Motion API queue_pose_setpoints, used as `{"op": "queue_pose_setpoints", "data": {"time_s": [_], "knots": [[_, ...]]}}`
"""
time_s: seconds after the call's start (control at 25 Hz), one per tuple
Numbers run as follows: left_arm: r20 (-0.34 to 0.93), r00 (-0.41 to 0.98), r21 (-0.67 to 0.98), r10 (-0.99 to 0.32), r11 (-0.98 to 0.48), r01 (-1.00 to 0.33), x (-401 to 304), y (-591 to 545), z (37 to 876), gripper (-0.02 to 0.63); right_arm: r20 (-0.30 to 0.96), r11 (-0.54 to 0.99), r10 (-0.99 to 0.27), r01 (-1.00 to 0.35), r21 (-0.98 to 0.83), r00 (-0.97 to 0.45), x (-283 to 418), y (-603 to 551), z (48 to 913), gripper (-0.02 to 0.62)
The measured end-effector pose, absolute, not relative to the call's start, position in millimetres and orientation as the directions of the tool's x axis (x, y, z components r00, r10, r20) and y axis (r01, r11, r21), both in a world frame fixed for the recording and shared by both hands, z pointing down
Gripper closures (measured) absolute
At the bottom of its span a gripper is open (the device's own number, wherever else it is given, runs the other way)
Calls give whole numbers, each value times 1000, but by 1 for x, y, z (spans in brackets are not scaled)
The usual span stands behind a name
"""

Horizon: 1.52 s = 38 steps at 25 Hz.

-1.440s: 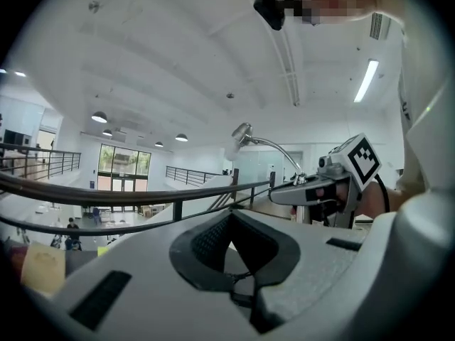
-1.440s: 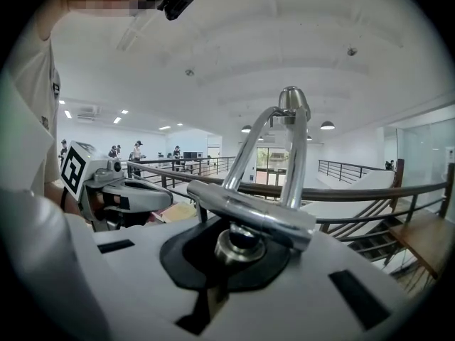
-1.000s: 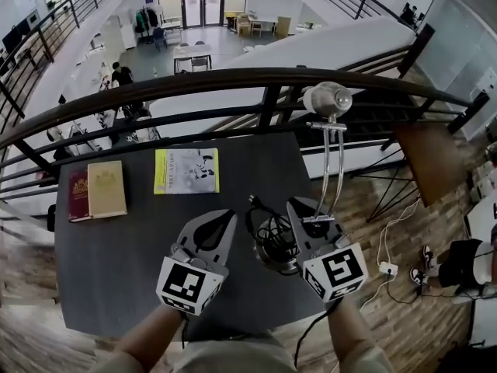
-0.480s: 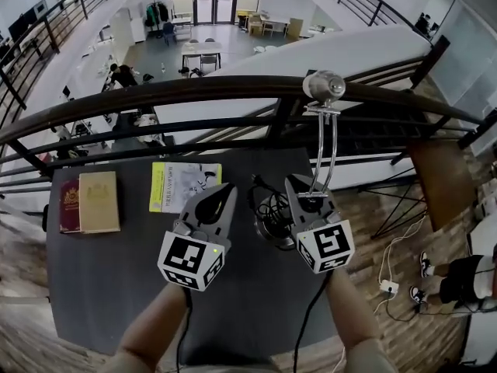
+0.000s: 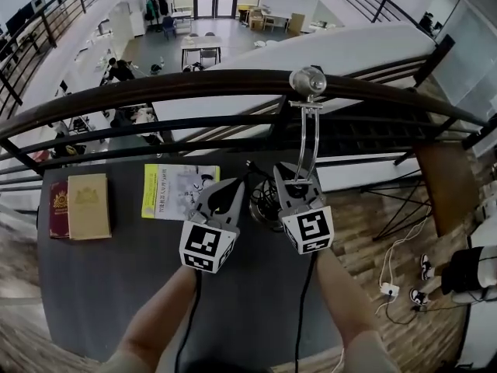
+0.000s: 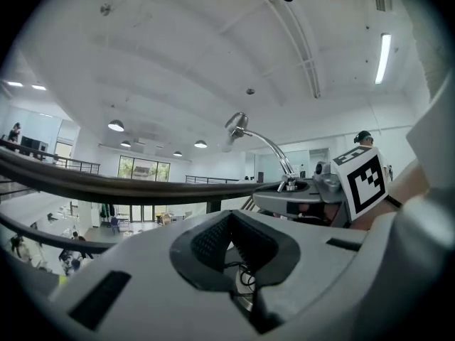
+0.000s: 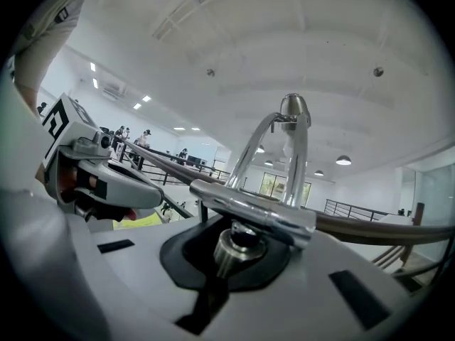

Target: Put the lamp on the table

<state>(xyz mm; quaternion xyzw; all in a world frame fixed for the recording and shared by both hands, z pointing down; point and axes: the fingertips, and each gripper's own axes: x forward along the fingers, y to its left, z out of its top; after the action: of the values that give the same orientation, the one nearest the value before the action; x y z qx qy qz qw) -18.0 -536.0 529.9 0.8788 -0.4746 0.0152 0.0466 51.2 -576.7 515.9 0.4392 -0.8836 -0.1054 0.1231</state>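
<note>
The chrome desk lamp stands upright over the dark table. Its head is up by the railing, and its round base with the coiled black cord lies between my two grippers. My right gripper is shut on the lamp's lower stem, and the twin chrome arms rise in front of it. My left gripper sits just left of the base, jaws together and nothing seen between them. In the left gripper view the cord shows through the cutout. I cannot tell whether the base rests on the table.
A yellow-green booklet lies just left of my left gripper. A tan book and a dark red book lie at the table's left. A dark railing runs behind the table, with a lower floor beyond. Cables trail on the wooden floor.
Both grippers have moved forward over the table toward the railing, carrying the lamp along and lower. The left gripper has come closer to the base and the booklet.
</note>
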Motion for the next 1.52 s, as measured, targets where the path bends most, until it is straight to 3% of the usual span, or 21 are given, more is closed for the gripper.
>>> {"op": "queue_pose_setpoints", "data": {"time_s": [0.52,1.44,1.52], "knots": [[108,542,143,-833,-527,-838,6,-553,600,601,118,565,-824,-786,253,-554,50,-596,567,596],[152,534,116,-832,-522,-845,-2,-551,606,601,165,545,-838,-811,213,-520,43,-601,586,595],[157,533,100,-831,-524,-846,-1,-551,603,601,191,546,-836,-813,203,-514,45,-599,590,551]]}}
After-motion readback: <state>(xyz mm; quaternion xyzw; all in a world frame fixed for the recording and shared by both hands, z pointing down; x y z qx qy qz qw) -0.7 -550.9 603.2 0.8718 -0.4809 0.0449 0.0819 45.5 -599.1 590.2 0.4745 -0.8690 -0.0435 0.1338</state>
